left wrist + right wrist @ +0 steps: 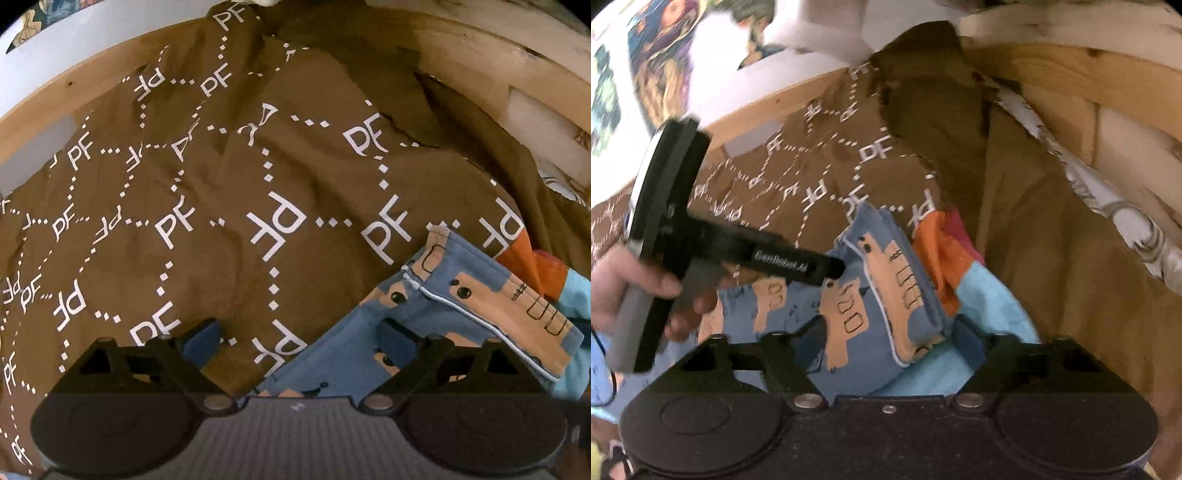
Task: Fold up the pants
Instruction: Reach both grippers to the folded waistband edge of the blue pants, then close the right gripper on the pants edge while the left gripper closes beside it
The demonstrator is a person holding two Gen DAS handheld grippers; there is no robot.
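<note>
Two grippers are over the pants point(424, 332), blue with peach shapes, which lie folded on a brown cover point(258, 184) printed with white "PF" letters. In the left wrist view the pants lie at 4 o'clock, and their hem with a white cord runs toward 5 o'clock. The left gripper point(303, 338) has its fingers spread: one pad stands over the brown cover, the other over the blue cloth; if they touch the cloth I cannot tell. In the right wrist view this left gripper point(833, 271) comes in from 9 o'clock, held by a hand point(635, 291), and its tip is at the pants point(886, 295). The right gripper point(890, 341) is also spread, with the folded edge of the pants between its fingers. An orange and light blue cloth point(960, 280) lies just beside the pants at 3 o'clock. Wooden boards point(1071, 74) stand behind the cover at 1 o'clock
</note>
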